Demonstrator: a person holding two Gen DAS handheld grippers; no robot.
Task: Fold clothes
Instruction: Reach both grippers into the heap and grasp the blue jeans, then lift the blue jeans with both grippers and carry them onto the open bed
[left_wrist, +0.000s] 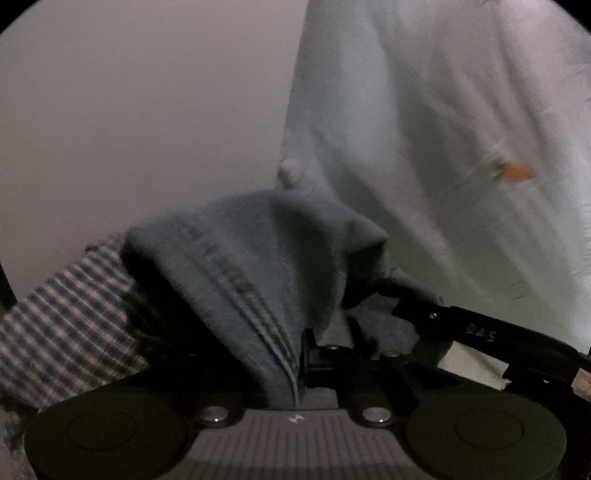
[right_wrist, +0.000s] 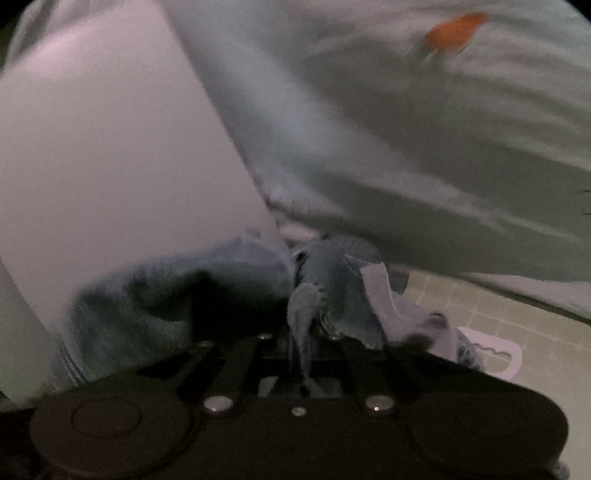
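A home, by the look of it, a laundry or bedroom corner. Loose clothing everywhere: a pale mint garment fills the two o'clock side, a blue-and-white checked cloth lies at eight o'clock, and blue denim bunches at centre. Through the right wrist camera, tiled floor shows at four o'clock, below a plain white surface.

Black gripper body, silver screws, round side discs
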